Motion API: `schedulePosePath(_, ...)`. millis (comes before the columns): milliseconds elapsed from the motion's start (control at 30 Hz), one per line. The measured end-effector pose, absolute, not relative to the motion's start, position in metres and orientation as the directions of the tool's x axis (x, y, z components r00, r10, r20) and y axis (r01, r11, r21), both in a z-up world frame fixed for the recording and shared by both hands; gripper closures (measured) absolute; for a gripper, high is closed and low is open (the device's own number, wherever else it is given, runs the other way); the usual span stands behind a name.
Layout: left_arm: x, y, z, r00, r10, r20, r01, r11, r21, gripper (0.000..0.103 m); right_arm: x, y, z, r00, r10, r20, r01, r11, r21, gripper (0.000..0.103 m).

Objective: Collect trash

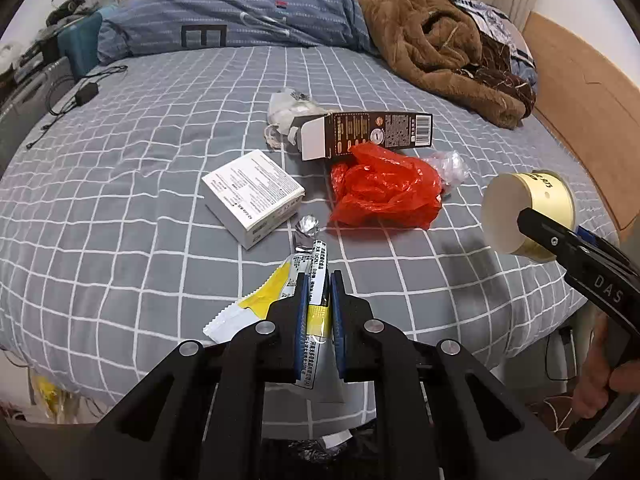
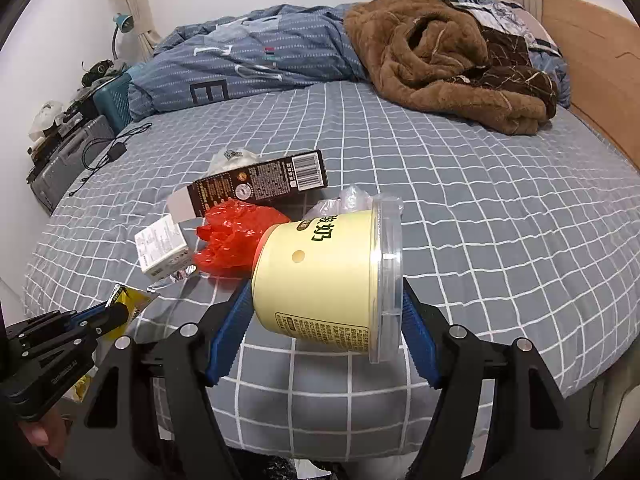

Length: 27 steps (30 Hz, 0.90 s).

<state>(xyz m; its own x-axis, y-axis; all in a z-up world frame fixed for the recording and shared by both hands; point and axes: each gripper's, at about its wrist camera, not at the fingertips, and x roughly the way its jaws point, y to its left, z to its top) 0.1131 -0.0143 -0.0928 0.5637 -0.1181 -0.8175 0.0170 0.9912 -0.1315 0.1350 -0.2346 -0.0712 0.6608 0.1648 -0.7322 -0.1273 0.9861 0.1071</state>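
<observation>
My left gripper (image 1: 317, 280) is shut on a yellow and white snack wrapper (image 1: 316, 280), held above the bed's near edge; it also shows in the right wrist view (image 2: 120, 312). My right gripper (image 2: 326, 304) is shut on a pale yellow cup (image 2: 324, 276) with a clear lid, held on its side above the bed; the cup also shows in the left wrist view (image 1: 524, 212). On the bed lie a red plastic bag (image 1: 384, 188), a dark carton (image 1: 360, 134), a white box (image 1: 252, 196), a foil scrap (image 1: 307, 226), a clear wrapper (image 1: 448, 166) and a white crumpled bag (image 1: 288, 110).
The bed has a grey checked sheet (image 1: 120, 184). A blue duvet (image 1: 240, 12) and a brown blanket (image 1: 432, 48) lie at the far side. A cable with charger (image 1: 86, 94) lies at the left edge. A wooden headboard (image 1: 580, 92) stands at right.
</observation>
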Motion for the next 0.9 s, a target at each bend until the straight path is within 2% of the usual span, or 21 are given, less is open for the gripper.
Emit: schedulePosePath(900, 0.054, -0.021, -0.056, 0.608, -0.117, -0.785, 0.026, 0.991, -0.127, 0.093, 0.064, -0.232, -0.039, 0.682, 0.193, -0.706, -0.174, 0.98, 0.099, 0.036)
